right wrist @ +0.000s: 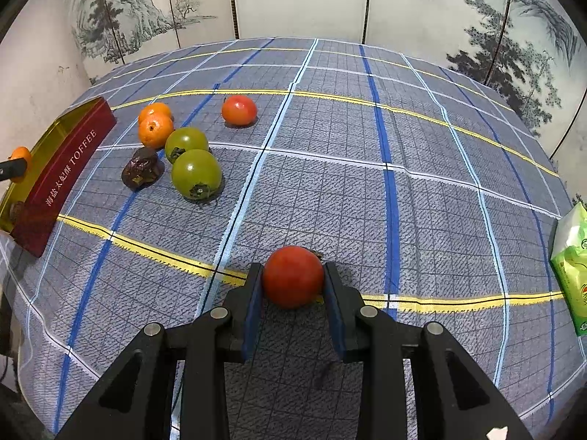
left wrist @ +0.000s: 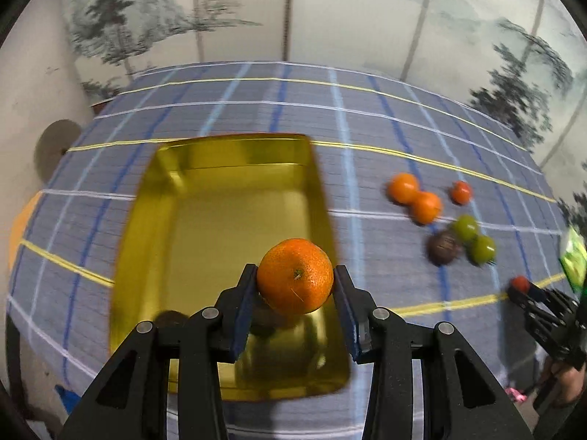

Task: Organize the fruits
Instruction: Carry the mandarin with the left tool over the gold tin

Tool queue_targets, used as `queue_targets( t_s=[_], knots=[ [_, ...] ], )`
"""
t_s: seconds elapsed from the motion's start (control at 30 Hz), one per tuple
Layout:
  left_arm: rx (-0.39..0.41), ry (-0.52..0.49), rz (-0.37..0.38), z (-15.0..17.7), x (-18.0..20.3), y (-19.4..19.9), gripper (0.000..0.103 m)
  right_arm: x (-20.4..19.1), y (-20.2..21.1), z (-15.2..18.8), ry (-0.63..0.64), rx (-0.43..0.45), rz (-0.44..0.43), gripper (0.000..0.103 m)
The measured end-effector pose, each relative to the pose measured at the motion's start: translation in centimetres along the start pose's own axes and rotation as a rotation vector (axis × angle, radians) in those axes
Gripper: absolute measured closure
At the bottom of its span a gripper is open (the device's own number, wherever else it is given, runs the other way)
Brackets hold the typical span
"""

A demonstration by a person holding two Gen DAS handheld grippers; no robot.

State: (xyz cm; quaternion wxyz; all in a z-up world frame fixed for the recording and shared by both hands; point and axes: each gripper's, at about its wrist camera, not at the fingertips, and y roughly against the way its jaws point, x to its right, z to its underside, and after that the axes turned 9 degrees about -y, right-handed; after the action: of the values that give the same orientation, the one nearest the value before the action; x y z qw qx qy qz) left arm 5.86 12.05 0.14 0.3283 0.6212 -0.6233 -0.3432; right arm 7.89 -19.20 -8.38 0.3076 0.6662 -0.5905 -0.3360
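While your left tool (left wrist: 295,280) hangs over the gold tin (left wrist: 154,198), clamped on a mandarin (left wrist: 295,275) for dropping in, your right tool (right wrist: 293,278) grips a red tomato (right wrist: 292,275) low over the desk (right wrist: 422,198), right of the tin.

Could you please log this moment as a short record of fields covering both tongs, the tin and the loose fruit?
left tongs: shut on mandarin, above the gold tin
right tongs: shut on red fruit, at the tablecloth
loose fruit: two oranges, two green fruits, one red-orange fruit, one dark fruit
in tin: one dark fruit near corner
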Motion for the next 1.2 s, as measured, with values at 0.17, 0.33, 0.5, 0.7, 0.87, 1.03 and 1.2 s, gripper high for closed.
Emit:
queue_targets(
  t_s=[0.17,0.33,0.5,0.7,0.87,1.03,1.2],
  knots=[
    [-0.012,0.053,-0.053,-0.3,-3.6,-0.9,0.061,0.0,0.1,0.0,-0.002,0.003,0.005,0.073],
    [-0.03,0.078,-0.083,-0.8,-6.0,-2.3,0.061,0.0,0.1,0.0,-0.004,0.004,0.006,0.073],
    [-0.066,0.077,-0.095,-0.6,-6.6,-4.0,0.061,0.0,0.1,0.1,-0.002,0.003,0.006,0.073],
    [-0.105,0.074,-0.092,0.1,-6.8,-5.6,0.061,0.0,0.1,0.1,-0.003,0.003,0.007,0.073],
    [-0.119,0.063,-0.099,0.3,-6.9,-6.1,0.061,0.0,0.1,0.1,-0.003,0.003,0.006,0.073],
    [-0.13,0.058,-0.106,0.6,-7.0,-6.6,0.061,0.0,0.1,0.1,-0.002,0.003,0.008,0.073],
    [-0.132,0.042,-0.122,0.7,-7.0,-6.8,0.061,0.0,0.0,0.0,-0.003,0.003,0.008,0.072]
  ],
)
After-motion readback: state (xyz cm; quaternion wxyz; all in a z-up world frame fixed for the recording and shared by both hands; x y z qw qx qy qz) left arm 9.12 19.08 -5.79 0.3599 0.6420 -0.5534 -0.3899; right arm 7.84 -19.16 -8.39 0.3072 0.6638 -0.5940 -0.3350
